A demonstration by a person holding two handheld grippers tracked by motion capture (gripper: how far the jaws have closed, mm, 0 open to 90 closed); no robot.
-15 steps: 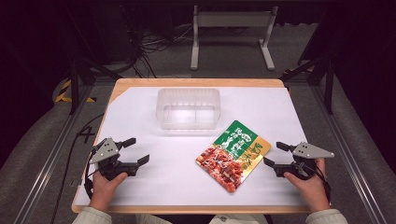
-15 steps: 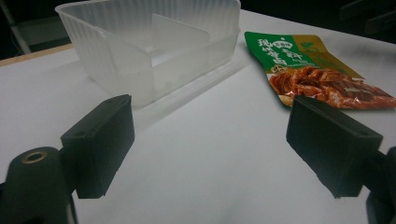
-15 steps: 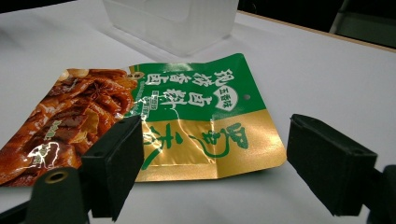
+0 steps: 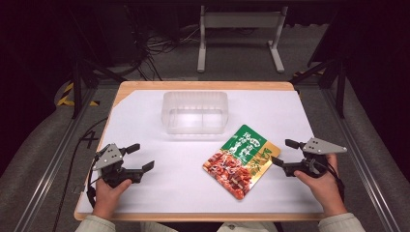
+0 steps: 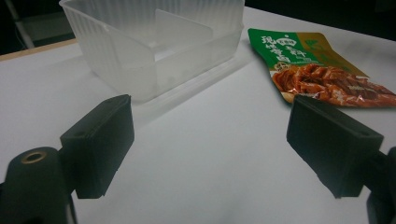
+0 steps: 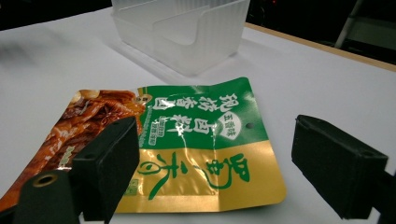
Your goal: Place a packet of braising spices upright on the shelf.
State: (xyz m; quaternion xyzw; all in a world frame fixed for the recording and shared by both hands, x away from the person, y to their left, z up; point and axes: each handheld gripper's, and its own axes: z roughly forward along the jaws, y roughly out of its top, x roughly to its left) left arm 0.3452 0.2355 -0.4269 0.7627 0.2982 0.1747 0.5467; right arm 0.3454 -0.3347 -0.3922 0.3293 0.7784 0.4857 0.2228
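High view: the snack pouch (image 4: 241, 160) lay flat on the white table cover (image 4: 159, 193), turned at an angle, just in front of the clear plastic bin (image 4: 195, 112) and apart from it. My right gripper (image 4: 288, 157) sat just beside the pouch's yellow bottom edge, jaws spread wide and holding nothing. My left gripper (image 4: 140, 156) rested well apart from the pouch on the other side, jaws likewise wide and empty.

Right gripper view: the pouch (image 6: 187, 149) lay directly ahead between the two black jaws, its yellow end nearest, its green band and small hang hole beyond, the bin (image 6: 180, 32) farther off.

Left gripper view: the bin (image 5: 154, 46) stood ahead, the pouch (image 5: 317, 70) to one side.

I judged the pouch light, thin and limp, with a glossy film that would slip under hard pads and sag if lifted by one corner. The flat sealed margin at the yellow end looked the best place to pinch, since it is stiffer than the filled middle and nearest my right gripper. The contents seemed soft, so a firm squeeze on the seam would do no harm.
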